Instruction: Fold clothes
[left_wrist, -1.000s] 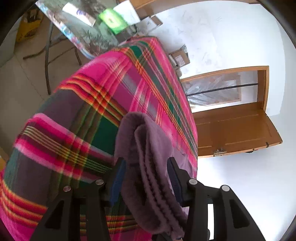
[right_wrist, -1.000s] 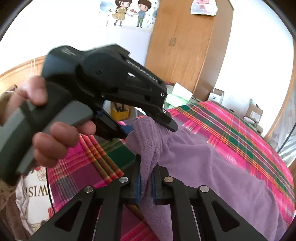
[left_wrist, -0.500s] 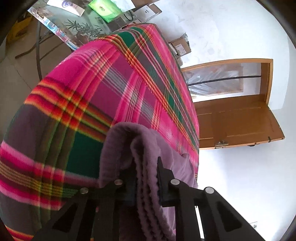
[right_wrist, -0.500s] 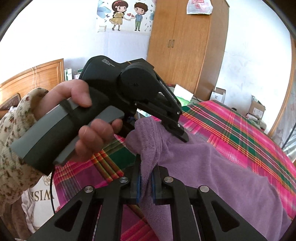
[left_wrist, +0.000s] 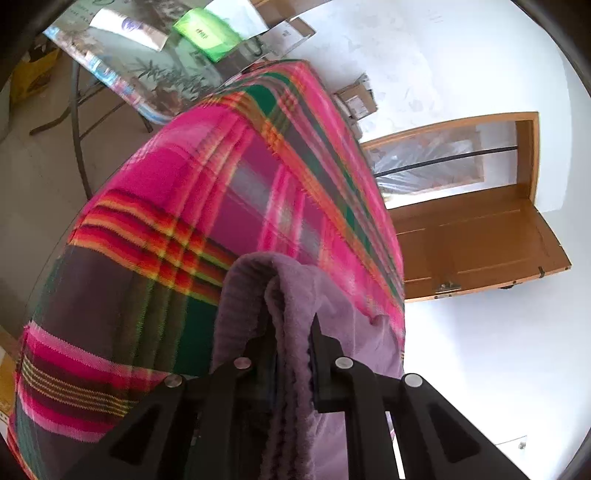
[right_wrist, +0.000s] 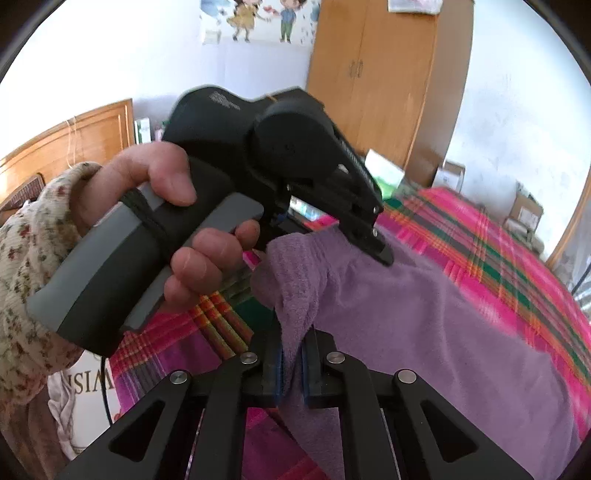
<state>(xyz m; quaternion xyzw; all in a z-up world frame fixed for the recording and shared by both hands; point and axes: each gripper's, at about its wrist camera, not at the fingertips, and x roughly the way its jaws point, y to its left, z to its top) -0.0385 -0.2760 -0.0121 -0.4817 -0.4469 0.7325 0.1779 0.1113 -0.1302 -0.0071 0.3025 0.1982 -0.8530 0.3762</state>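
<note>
Left wrist view: bed with a pink, green and orange plaid blanket (left_wrist: 229, 206) fills the space ahead of and left of the left tongs (left_wrist: 291, 354). Glass-topped desk (left_wrist: 147, 74) sits far ahead at upper left, green packet (left_wrist: 207, 33) on it. The left tongs are closing on a bunched ridge of purple garment (left_wrist: 288, 295); the fold sits between the two fingers and both press it. Wooden door (left_wrist: 472, 236) stands ajar to the right of these tongs, cardboard boxes (left_wrist: 356, 98) beyond the bed's far edge.

Right wrist view: a hand (right_wrist: 177, 229) in a floral sleeve (right_wrist: 33, 251) holds the grey-and-black handle of the left tongs (right_wrist: 365, 240), up and left of the right tongs (right_wrist: 291, 365). Their black tip bites the top edge of the purple garment (right_wrist: 424, 325), just ahead of the right tongs. White printed cloth (right_wrist: 85, 398) lies at lower left beside the bed. The right tongs are clamped on a hanging fold of the same garment, blue pads tight on both sides. Rest of the garment spreads right across the plaid blanket (right_wrist: 491, 236). Wooden wardrobe (right_wrist: 388, 74) stands far ahead, cartoon wall sticker (right_wrist: 258, 18) left of it.
</note>
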